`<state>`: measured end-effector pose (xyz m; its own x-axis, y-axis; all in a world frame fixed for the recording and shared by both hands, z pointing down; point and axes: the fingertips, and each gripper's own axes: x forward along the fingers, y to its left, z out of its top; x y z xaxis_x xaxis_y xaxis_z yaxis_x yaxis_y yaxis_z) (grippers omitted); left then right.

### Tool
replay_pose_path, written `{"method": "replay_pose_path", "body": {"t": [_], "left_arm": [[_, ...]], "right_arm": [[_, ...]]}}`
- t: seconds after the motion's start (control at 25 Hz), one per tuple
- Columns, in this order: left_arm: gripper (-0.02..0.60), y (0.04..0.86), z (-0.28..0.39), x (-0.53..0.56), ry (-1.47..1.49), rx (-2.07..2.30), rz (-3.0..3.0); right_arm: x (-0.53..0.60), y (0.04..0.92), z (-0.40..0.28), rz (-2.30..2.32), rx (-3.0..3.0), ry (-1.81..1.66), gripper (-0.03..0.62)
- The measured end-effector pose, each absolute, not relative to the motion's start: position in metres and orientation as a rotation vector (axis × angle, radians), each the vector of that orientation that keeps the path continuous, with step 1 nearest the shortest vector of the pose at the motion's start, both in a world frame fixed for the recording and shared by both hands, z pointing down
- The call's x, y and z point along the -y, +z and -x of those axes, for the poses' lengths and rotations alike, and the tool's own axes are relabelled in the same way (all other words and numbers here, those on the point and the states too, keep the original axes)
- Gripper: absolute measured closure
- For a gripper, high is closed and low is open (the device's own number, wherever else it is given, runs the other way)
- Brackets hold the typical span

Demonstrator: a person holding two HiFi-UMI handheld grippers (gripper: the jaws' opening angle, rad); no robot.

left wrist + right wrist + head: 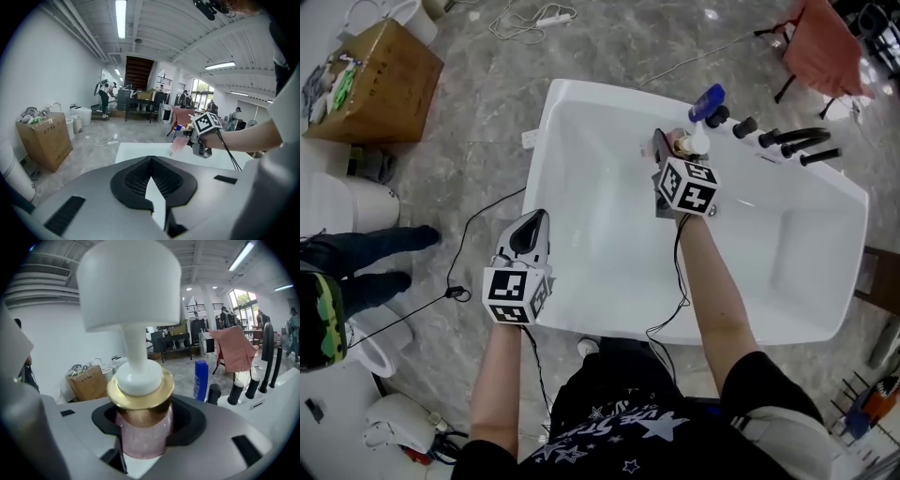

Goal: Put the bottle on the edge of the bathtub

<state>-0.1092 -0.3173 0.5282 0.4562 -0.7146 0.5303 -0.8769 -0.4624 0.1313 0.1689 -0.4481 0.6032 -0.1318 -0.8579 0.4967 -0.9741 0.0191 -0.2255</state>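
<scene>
A: Nearest first. Left tool (538,218)?
B: At 8 o'clock in head view, over the near-left rim of the bathtub (547,169). Clenched, tips together, nothing between. Idle, by the look of it.
A: Right tool (677,150)?
B: Further out, around 1 o'clock, arm stretched across the basin. Grasping the bottle (142,434): pink body pinched between the pads just under the gold collar (140,392), white pump head (129,284) on top.
A: Long axis?
B: Upright, roughly vertical, crosswise to the tool's pointing line. Pump head up, base down. Base hidden in every view, so cannot tell whether touching anything.
A: Target direction from the tool?
B: Far edge of the tub, just beside the bottle at 12 to 1 o'clock. Beyond that, blue bottle (706,101) on the ledge, then black tap knobs (745,126) strung out toward 2 o'clock.
A: Nearer hand?
B: Right, clearly. Left well apart, back at the opposite rim.
A: Call on the next move?
B: Likely a short push toward 12 to 1 o'clock, then down to seat the base flat on the ledge, short of the blue bottle. Risk: tall, narrow, top-heavy shape, so tipping back into the basin if released tilted or too close to the lip.
</scene>
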Motion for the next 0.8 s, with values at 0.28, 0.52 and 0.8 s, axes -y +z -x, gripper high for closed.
{"method": "replay_pose_path", "body": {"t": [0.28, 0.52, 0.8], "left_arm": [[0.566, 0.547, 0.096, 0.344, 0.557, 1.311, -2.297], [0.566, 0.565, 0.095, 0.356, 0.568, 1.285, -2.293], [0.566, 0.569, 0.094, 0.373, 0.558, 1.293, -2.300]], "right_arm": [[0.514, 0.613, -0.184, -1.963, 2.043, 0.726, 0.378], [0.557, 0.615, -0.191, -2.000, 2.023, 0.697, 0.379], [0.590, 0.617, -0.194, -2.035, 1.981, 0.670, 0.381]]}}
